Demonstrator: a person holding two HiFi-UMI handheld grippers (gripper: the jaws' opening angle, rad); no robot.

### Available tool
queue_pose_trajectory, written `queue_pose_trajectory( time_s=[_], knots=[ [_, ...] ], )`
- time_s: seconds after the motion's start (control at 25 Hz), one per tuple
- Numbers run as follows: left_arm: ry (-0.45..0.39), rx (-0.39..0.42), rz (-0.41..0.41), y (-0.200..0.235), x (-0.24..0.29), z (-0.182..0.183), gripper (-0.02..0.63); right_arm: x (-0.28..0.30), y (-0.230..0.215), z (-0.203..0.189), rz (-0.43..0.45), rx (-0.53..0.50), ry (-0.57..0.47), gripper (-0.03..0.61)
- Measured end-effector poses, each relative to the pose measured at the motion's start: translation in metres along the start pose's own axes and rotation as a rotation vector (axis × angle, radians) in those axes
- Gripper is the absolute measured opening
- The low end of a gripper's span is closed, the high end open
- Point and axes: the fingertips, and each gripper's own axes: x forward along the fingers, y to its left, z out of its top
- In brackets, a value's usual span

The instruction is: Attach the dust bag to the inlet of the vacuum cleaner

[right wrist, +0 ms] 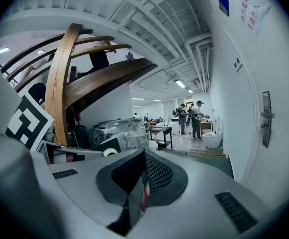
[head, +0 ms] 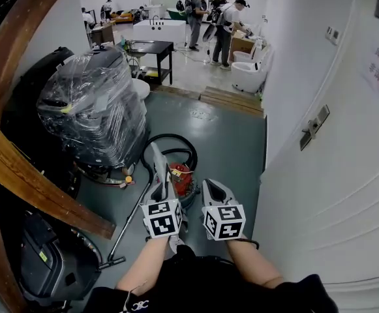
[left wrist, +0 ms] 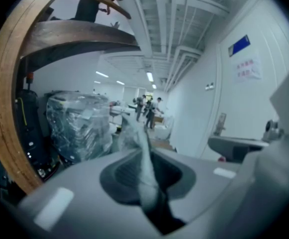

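In the head view my left gripper [head: 158, 178] is shut on a thin grey-white dust bag [head: 156, 156] that sticks up past its tips. The left gripper view shows the bag [left wrist: 139, 138] pinched between the closed jaws of that gripper [left wrist: 146, 183]. My right gripper [head: 211, 188] is beside it, shut with nothing between its jaws, as the right gripper view also shows of this gripper [right wrist: 140, 178]. Just ahead of both on the green floor stands a small red vacuum cleaner [head: 184, 180], partly hidden by the grippers, with a black hose [head: 176, 139] looped behind it. Its inlet is not visible.
A plastic-wrapped machine [head: 94, 106] stands at the left, under curved wooden beams [head: 19, 168]. A black floor machine [head: 45, 259] and a metal wand [head: 127, 230] lie at the lower left. A white door with a handle [head: 313, 128] runs along the right. People stand far back [head: 225, 25].
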Motion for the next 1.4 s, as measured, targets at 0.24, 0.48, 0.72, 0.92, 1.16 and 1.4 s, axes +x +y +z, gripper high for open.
queue_pose_trajectory(
  time_s=[0.24,0.48,0.72,0.92,1.16,1.4],
  knots=[
    [0.024,-0.01,0.002,0.021,0.042,0.015,0.046,0.048,-0.004,0.007,0.006,-0.013,0.026,-0.002],
    [0.036,-0.037,0.004,0.035,0.087,0.027,0.046,0.087,-0.022,0.012,0.002,-0.033,0.053,-0.002],
    [0.041,-0.063,0.009,0.054,0.123,0.04,0.046,0.13,-0.028,0.019,0.014,-0.066,0.074,-0.002],
    [0.039,-0.09,0.028,0.071,0.142,0.053,0.046,0.159,-0.027,0.023,0.032,-0.082,0.081,-0.002],
    [0.036,-0.076,0.066,0.087,0.149,0.055,0.046,0.183,-0.026,0.017,0.071,-0.087,0.111,-0.002],
    [0.067,-0.077,0.147,0.106,0.154,0.043,0.046,0.215,-0.015,0.007,0.158,-0.105,0.152,-0.002]
  ],
)
